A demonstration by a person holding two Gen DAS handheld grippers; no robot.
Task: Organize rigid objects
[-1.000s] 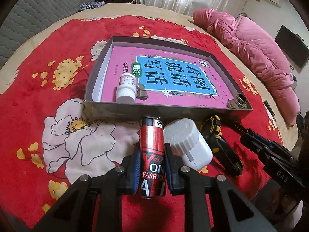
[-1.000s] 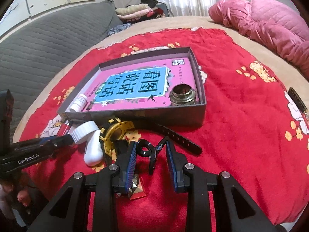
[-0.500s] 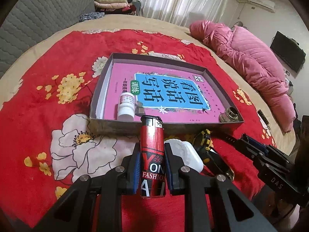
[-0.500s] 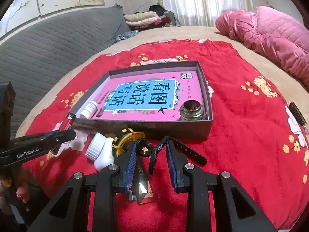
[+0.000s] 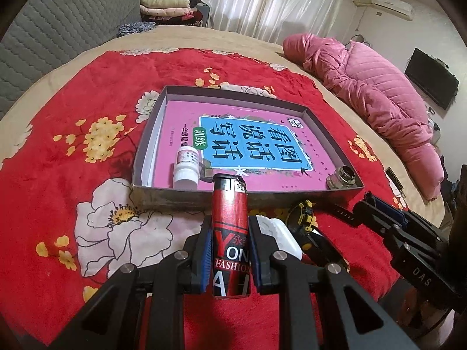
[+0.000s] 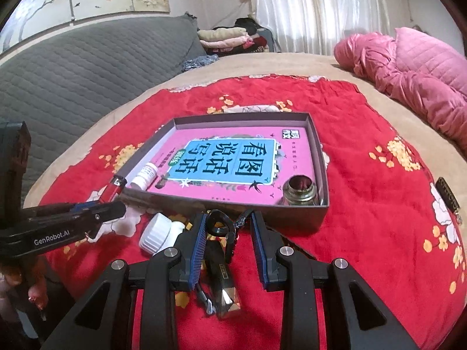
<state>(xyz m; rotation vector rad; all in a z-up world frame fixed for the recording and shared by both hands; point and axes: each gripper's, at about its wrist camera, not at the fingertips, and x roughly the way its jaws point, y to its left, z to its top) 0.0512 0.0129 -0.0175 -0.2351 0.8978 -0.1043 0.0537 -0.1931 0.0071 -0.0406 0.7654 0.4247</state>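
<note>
Left gripper [image 5: 228, 258] is clamped on the red lighter [image 5: 230, 233], pads pressing its printed sides around mid-body, metal cap end pointing out to 12 o'clock. We judge the lighter light and stiff with a glossy plastic shell, so it could slide if the squeeze eases; the flat sides are the right place to hold, clear of the cap. Its tip sits right over the near wall of the grey box [image 5: 332, 122], which lies at 12 from the jaws.

Inside the box: pink book [image 5: 251, 143] flat on the floor, small white bottle [image 5: 186, 166] lying at the near-left corner at about 11, metal fitting [image 5: 344, 176] in the near-right corner at about 1.

Right gripper [image 6: 229, 230] has its jaws drawn in around a black key ring [image 6: 217, 224] with a clip and a small metal-tipped piece [image 6: 223, 288] hanging below. We cannot tell whether both pads actually bear on it; the right pad looks clear of the ring. We judge that bundle light but loose and swingy, so grip the ring itself, not the dangling parts. The box is at 12 from this gripper too, near wall just beyond the fingertips.

On the red blanket [image 6: 364, 210] sit a white capped bottle [image 6: 159, 233] at 10 and a yellow-black watch [image 5: 302, 218], neither boxed yet.
</note>
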